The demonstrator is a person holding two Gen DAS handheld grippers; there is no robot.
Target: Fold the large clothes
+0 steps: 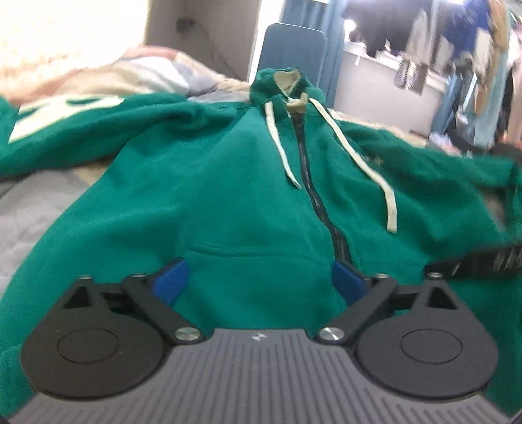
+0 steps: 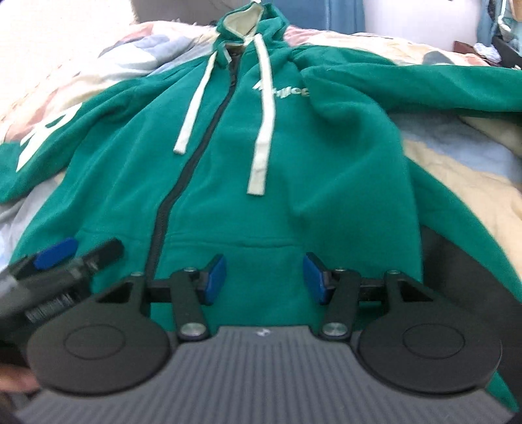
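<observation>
I hold both tongs apart and empty over the hem of the green zip-front fleece hoodie (image 2: pixel 293 169), spread on the patchwork quilted bed (image 2: pixel 456 156) ahead: left tongs (image 1: pixel 259 280) widest, right tongs (image 2: pixel 264 277) narrower. Ahead, loose cream drawstrings (image 2: pixel 261 130) may snag; grabbing one layer could drag the front askew.

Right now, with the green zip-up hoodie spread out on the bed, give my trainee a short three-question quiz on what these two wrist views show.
1. True or false: the green zip-up hoodie lies front side up with its dark zipper closed.
2. Which gripper's jaws stand wider, the left gripper or the right gripper?
3. Fill in: two cream ____ hang from the hood.

Key: 1 true; 2 left; 3 drawstrings.
</observation>
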